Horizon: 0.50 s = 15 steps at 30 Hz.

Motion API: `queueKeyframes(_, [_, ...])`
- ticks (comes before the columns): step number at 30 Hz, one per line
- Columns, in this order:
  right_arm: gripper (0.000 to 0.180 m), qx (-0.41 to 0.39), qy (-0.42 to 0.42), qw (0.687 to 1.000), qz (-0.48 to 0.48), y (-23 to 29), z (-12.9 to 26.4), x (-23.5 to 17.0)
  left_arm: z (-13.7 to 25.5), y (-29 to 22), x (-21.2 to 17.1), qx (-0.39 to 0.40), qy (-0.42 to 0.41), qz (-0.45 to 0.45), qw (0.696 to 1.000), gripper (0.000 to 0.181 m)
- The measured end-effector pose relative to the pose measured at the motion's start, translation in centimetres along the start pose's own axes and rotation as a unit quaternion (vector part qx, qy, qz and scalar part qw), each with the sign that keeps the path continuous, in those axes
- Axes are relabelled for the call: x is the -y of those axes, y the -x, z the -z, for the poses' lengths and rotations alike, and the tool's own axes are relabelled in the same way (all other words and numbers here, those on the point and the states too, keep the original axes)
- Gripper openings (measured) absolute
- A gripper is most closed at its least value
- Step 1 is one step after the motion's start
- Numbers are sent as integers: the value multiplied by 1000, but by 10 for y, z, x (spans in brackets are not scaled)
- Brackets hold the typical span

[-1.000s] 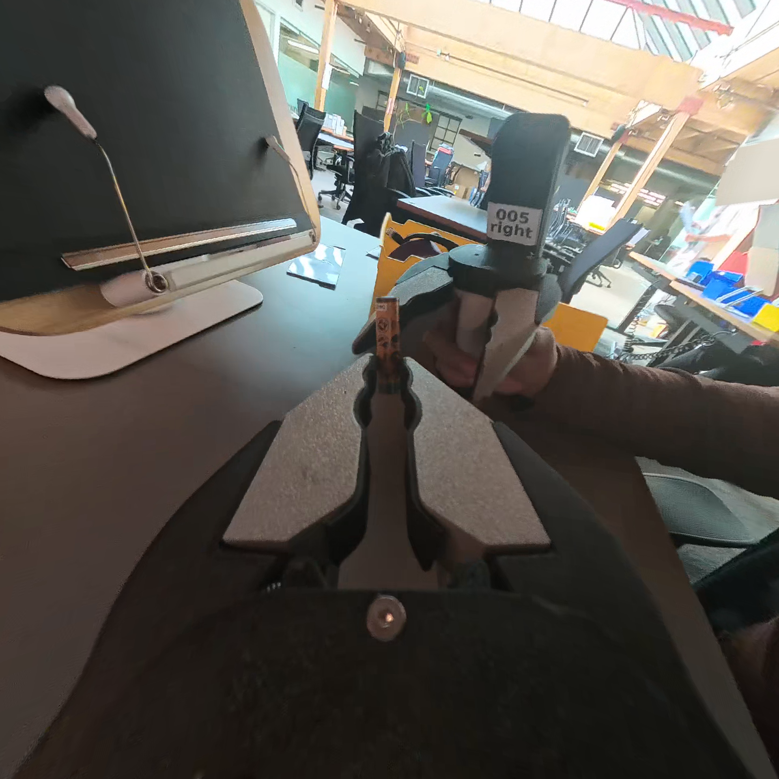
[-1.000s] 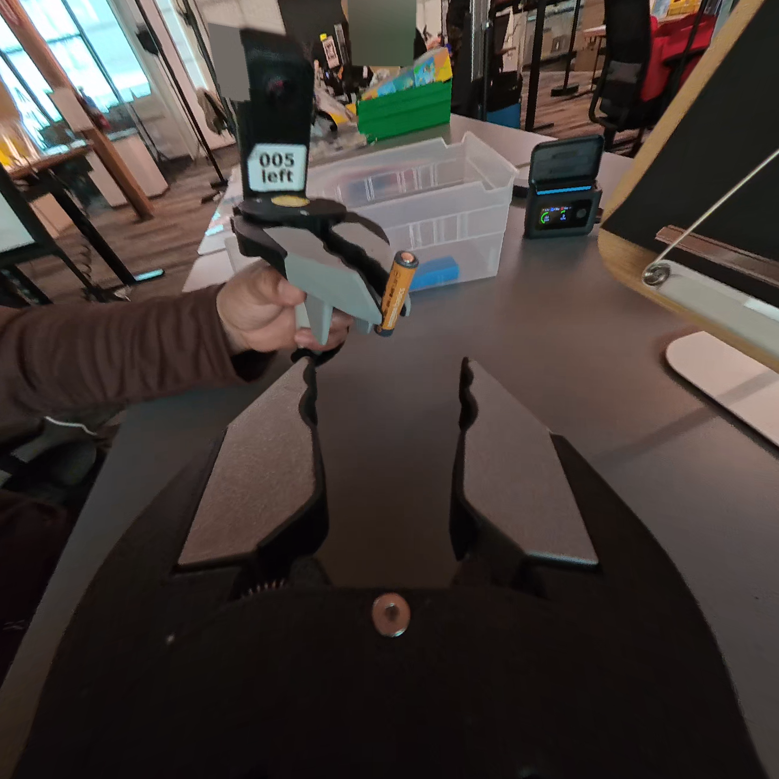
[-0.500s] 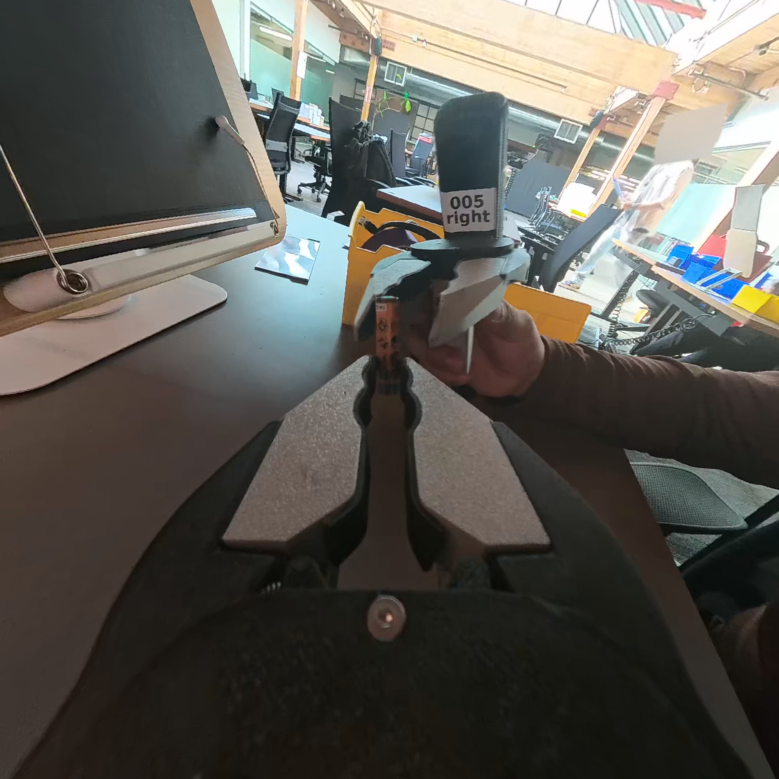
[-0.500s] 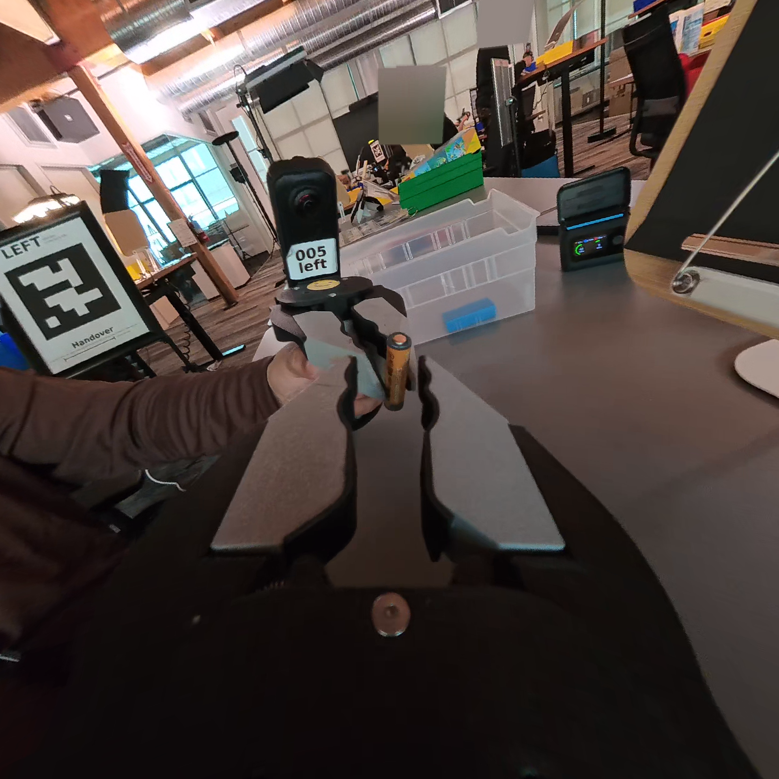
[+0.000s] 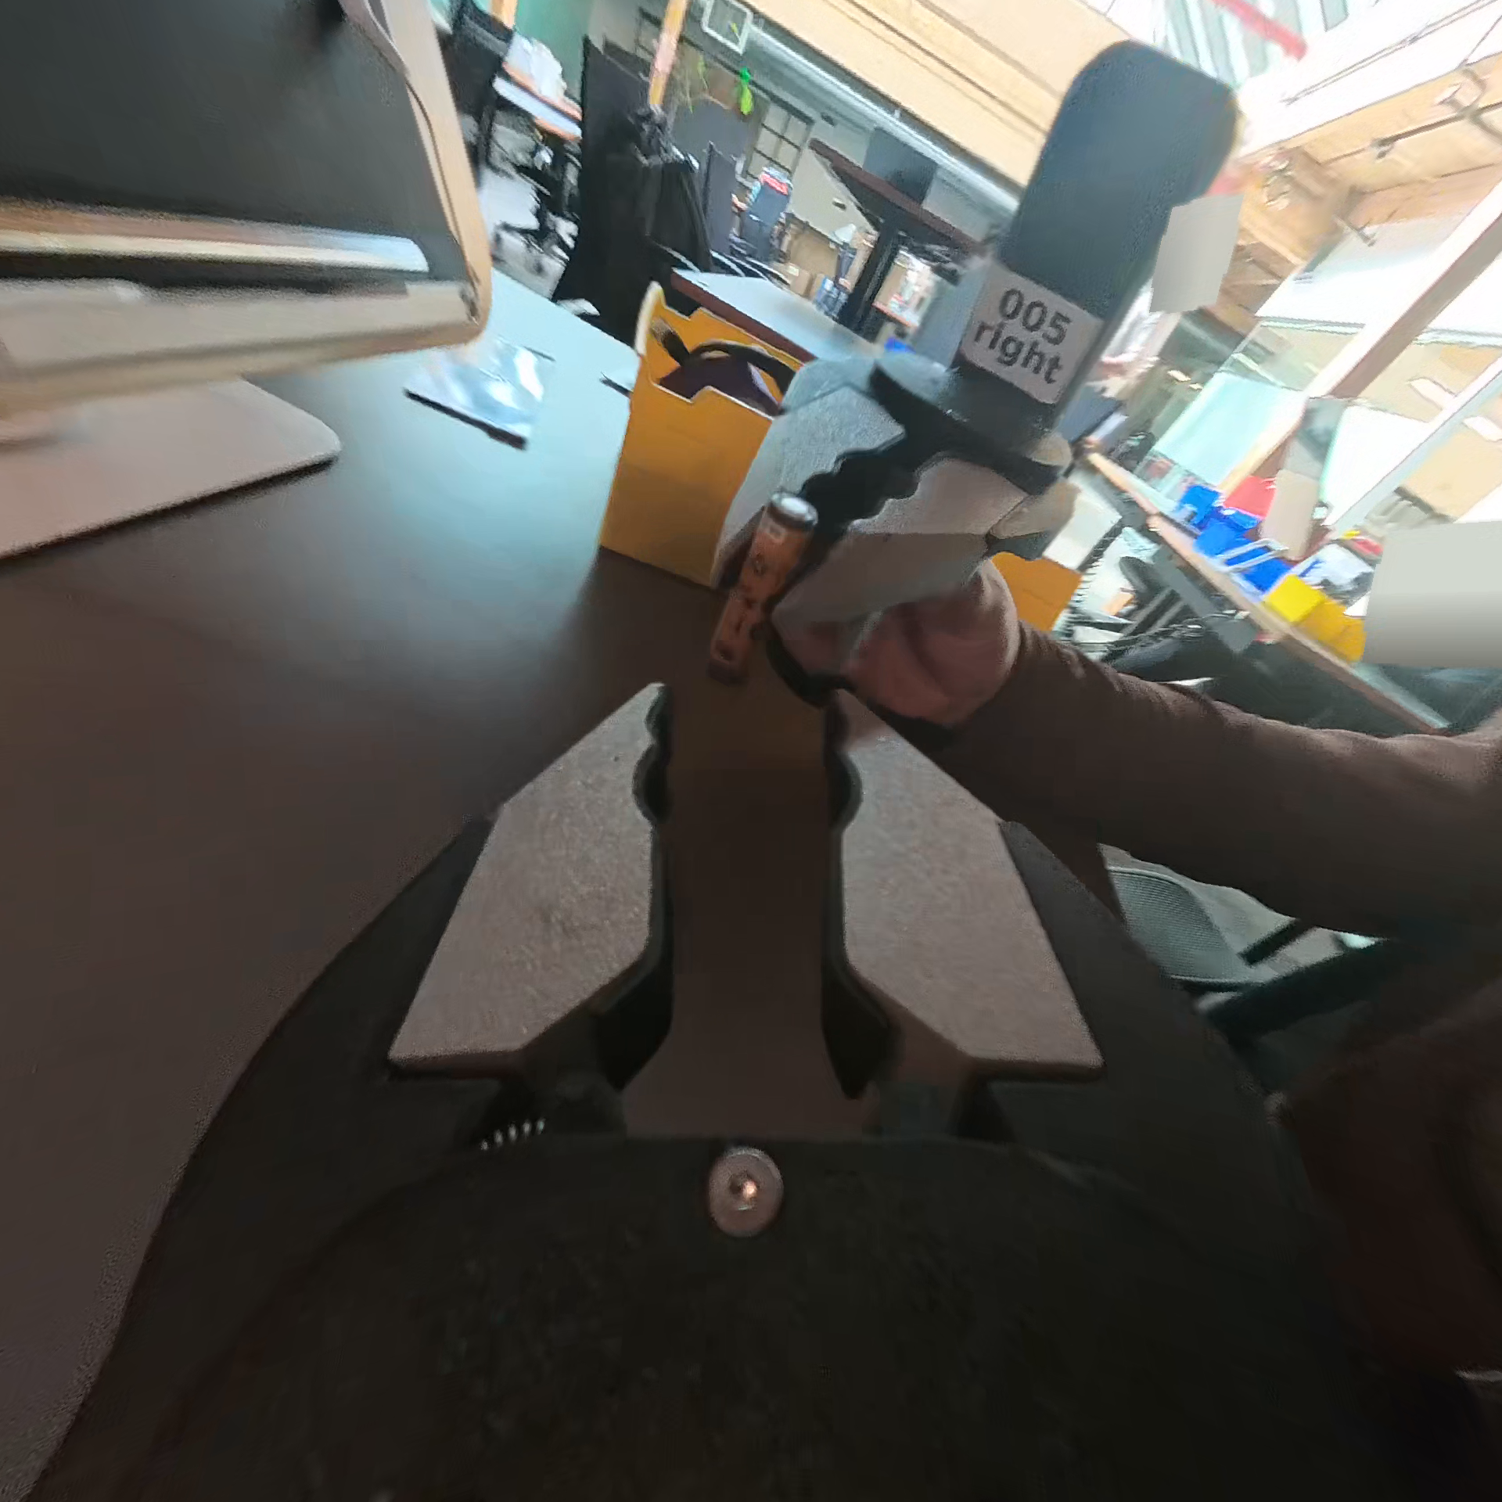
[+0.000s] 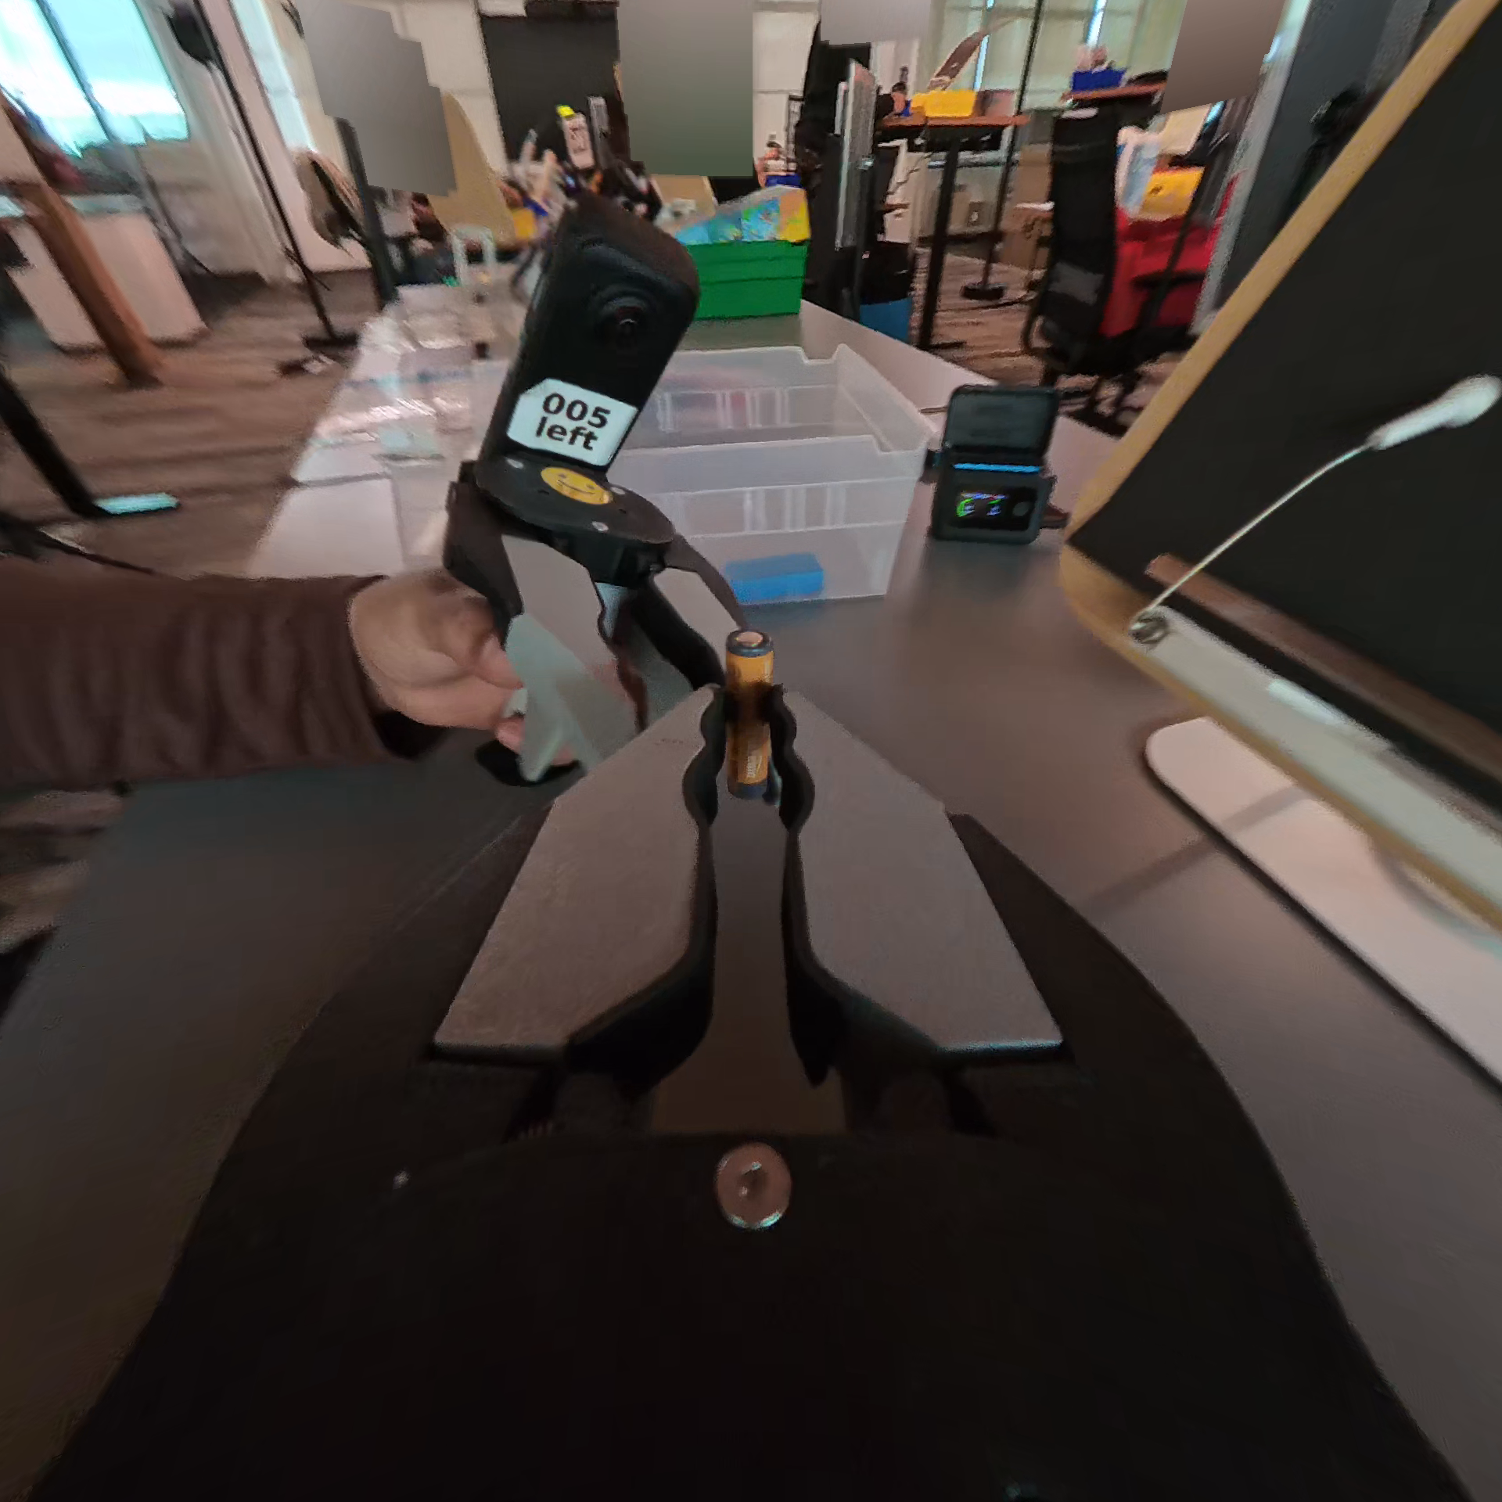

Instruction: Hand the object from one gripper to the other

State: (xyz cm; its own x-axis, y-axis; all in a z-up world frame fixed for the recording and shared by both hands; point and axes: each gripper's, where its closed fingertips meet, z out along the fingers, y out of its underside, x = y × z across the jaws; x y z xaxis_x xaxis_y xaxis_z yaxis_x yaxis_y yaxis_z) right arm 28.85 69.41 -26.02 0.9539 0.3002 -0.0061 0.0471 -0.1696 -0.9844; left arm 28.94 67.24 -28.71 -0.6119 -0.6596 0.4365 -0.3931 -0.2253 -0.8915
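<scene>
An orange and black battery (image 6: 748, 715) stands upright between the tips of my right gripper (image 6: 746, 735), which is shut on it above the dark table. In the left wrist view the battery (image 5: 760, 585) hangs tilted from the right gripper (image 5: 772, 569), just beyond my left gripper (image 5: 744, 723). My left gripper is open and empty, its tips a short way from the battery's lower end. In the right wrist view the left gripper (image 6: 642, 691) is held in a hand just left of the battery, apart from it.
A book stand (image 5: 244, 244) on a white base sits at the left of the left wrist view; it also shows in the right wrist view (image 6: 1300, 488). A yellow bin (image 5: 691, 471), clear plastic bins (image 6: 780, 463) and a small black device (image 6: 991, 471) stand on the table (image 5: 325, 650).
My right gripper closed on the battery. My left gripper opened, let it go and drew back. The battery now sits in the right gripper.
</scene>
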Motion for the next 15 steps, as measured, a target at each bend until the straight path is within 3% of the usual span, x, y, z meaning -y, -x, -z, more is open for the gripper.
queueKeyframes(3, [6,-52,6,994,93,-3,5,4,-3,-9,-2,-52,0,48,998,60])
queueKeyframes(6, [6,-92,22,975,201,1,8,6,-1,-14,2,-85,-13,90,992,71])
queueKeyframes(10, [6,-124,47,941,311,10,5,3,7,-16,13,-109,-46,117,986,70])
queueKeyframes(15, [6,-104,27,931,348,28,1,7,16,-24,22,-159,-71,146,974,55])
